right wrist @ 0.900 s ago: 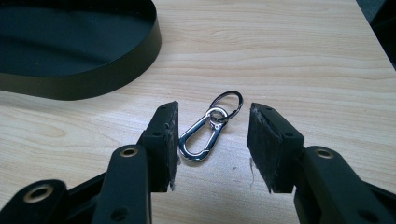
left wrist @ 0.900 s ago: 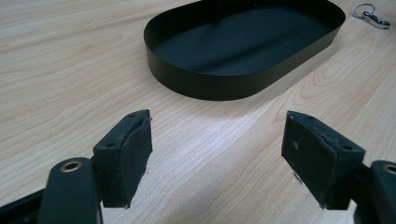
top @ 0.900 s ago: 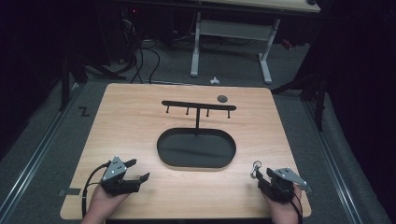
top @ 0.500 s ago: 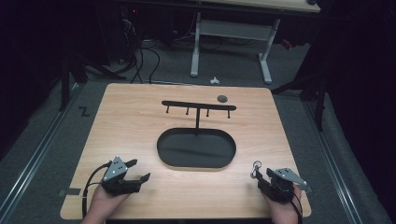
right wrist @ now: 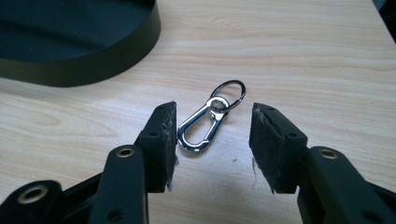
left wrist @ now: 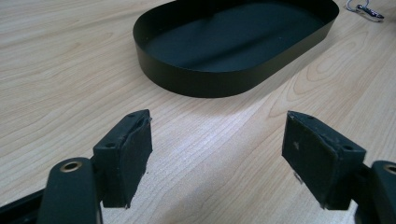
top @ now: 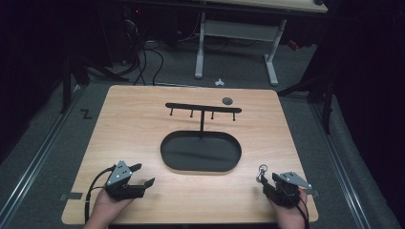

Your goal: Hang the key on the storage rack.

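Note:
A silver carabiner clip with a key ring (right wrist: pixel 201 128) lies flat on the wooden table (top: pixel 138 129), also seen as the clip (top: pixel 262 171) at the front right. My right gripper (right wrist: pixel 215 133) is open around it, one pad on each side, neither pressing on it. In the high view the right gripper (top: pixel 267 183) rests near the table's front edge. My left gripper (top: pixel 143 174) sits at the front left, open with nothing in it; the left gripper (left wrist: pixel 217 140) points at bare wood in front of the black oval tray (left wrist: pixel 210 81).
The black oval tray (top: pixel 200 169) lies mid-table, and from its far side rises a black T-shaped rack with several hooks (top: pixel 203 109). A small grey disc (top: pixel 227 100) lies near the far edge. A desk frame and cables stand on the floor beyond.

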{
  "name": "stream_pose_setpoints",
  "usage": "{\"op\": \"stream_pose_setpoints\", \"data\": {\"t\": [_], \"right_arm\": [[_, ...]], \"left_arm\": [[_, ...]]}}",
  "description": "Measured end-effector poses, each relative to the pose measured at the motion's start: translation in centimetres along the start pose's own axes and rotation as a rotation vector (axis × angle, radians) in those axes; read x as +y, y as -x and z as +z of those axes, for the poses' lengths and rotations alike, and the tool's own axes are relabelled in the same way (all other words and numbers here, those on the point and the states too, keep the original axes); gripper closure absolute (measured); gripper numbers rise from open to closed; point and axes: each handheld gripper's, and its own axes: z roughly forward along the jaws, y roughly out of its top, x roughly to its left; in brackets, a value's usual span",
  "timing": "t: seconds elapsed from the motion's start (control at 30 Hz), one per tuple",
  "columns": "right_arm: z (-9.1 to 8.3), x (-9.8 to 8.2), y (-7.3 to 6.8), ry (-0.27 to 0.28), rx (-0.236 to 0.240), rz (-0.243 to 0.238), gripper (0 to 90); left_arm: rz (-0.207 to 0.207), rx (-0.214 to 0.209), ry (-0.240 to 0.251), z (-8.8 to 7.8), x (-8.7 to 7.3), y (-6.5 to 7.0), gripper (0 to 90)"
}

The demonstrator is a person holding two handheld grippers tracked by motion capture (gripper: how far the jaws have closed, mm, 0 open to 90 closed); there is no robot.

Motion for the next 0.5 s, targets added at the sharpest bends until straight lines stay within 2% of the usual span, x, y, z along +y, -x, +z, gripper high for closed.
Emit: {"op": "stream_pose_setpoints", "data": {"t": [0.27,0.5], "right_arm": [[0.55,-0.14,-0.24,-0.055,0.023,-0.016,49.1],[0.89,-0.16,-0.43,-0.092,0.000,-0.055,47.1]], "left_arm": [[0.010,-0.008,-0.007,0.08,0.01,0.13,24.6],[0.017,-0.010,-0.007,0.15,0.05,0.24,24.7]]}}
